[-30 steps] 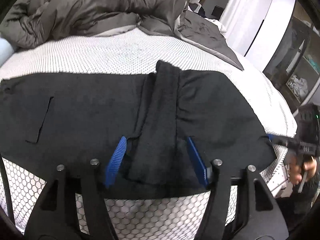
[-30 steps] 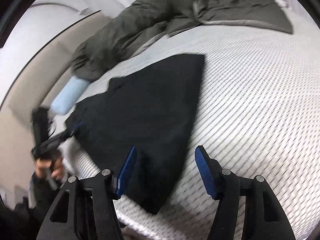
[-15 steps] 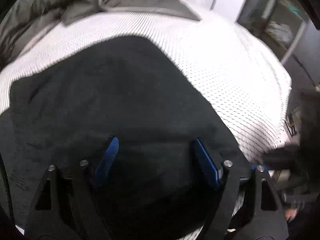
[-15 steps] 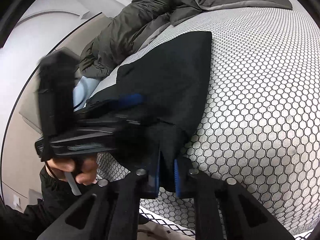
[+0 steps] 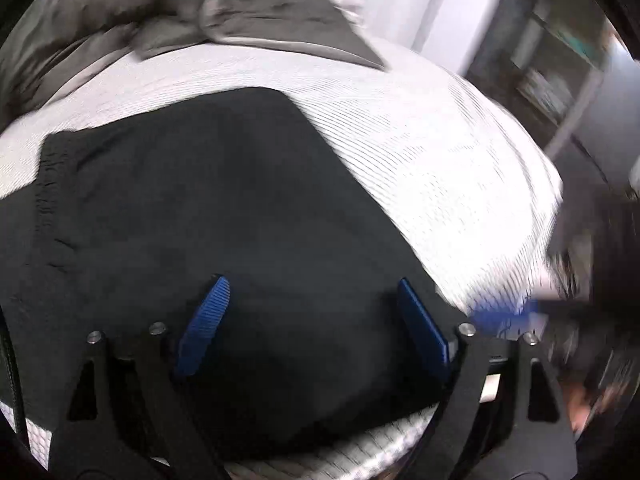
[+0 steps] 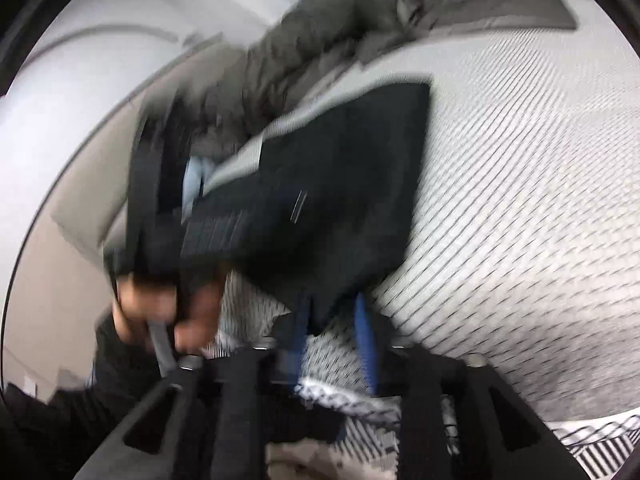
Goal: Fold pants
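The left gripper [image 5: 308, 320] is hovering over the black pants [image 5: 208, 208], which are lying folded on the white patterned bed [image 5: 432, 136]. Its jaws are standing wide apart and have just been opening further; the dark cloth is showing between the blue pads [image 5: 205, 320], but the pads are not pressing on it. One second ago the same jaws were narrower, on both sides of a raised fold of the pants; now the cloth under them is lying flat and smooth.

To the right, the right gripper [image 6: 332, 336] is sitting at the near corner of the pants [image 6: 340, 184], at the edge of the bed [image 6: 520, 200]. Its jaws are partly spread and have just been opening again, after being pressed together on this corner half a second ago. The corner is still lying between the pads, but the picture is blurred and I cannot tell if they are touching it. A hand [image 6: 160, 308] holding the left gripper's handle is appearing at the left of this view. A grey duvet [image 5: 120, 20] is lying at the far side of the bed.
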Action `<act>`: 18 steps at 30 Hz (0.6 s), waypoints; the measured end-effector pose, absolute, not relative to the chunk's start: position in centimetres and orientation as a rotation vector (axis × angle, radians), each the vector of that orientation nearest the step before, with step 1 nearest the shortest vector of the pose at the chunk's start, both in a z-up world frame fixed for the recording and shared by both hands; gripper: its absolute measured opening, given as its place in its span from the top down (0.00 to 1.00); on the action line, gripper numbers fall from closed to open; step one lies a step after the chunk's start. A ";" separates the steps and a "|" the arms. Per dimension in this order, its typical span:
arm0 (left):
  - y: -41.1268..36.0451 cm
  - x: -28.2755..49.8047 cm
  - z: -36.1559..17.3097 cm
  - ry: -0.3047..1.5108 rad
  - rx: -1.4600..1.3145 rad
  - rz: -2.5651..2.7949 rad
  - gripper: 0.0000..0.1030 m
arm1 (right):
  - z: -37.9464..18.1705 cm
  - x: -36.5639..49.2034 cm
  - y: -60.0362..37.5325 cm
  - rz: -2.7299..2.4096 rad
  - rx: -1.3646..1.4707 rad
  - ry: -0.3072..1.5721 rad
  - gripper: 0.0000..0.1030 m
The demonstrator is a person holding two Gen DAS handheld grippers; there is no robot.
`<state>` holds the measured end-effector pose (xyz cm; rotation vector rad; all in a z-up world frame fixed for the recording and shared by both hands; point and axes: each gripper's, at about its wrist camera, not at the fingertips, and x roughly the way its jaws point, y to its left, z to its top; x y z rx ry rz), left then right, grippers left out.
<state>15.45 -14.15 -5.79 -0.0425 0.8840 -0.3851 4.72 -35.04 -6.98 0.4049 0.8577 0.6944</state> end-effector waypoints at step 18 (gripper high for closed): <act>-17.5 10.7 -10.1 0.860 0.249 -0.447 0.01 | -8.7 19.1 -32.3 0.505 0.434 1.011 0.79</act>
